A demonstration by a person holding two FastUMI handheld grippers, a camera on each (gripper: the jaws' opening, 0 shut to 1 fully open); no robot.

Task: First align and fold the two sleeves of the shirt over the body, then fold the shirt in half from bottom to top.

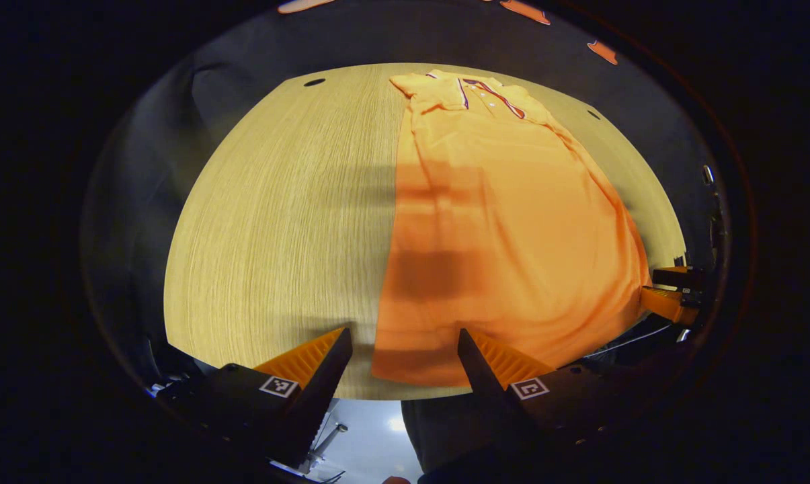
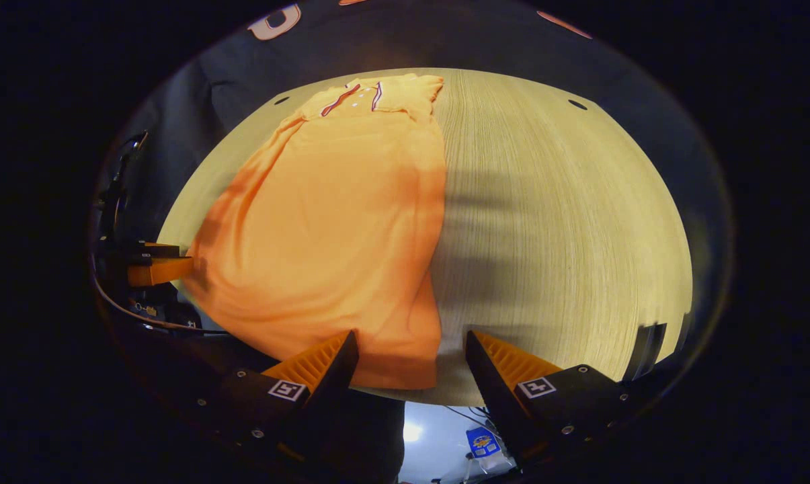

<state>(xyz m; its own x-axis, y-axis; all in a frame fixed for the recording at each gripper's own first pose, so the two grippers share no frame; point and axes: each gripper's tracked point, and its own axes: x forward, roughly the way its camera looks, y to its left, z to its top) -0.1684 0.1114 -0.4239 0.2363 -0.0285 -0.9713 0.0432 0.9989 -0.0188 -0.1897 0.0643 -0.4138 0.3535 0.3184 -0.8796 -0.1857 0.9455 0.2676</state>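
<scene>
Lying flat, shirt hem at table edge, both hand-held grippers spread.

shirt on table, collar far

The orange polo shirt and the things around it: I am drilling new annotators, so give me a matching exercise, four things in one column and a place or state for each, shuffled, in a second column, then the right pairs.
Things:
1. orange polo shirt
2. collar
3. left gripper
4. wooden table

Places or states:
A. at the far end of the shirt
B. jaws open over the near left hem corner
C. lying lengthwise, narrowed, hem toward the near edge
D. bearing the shirt, with small dark holes near its far edge

Pairs: 1-C, 2-A, 3-B, 4-D
</scene>
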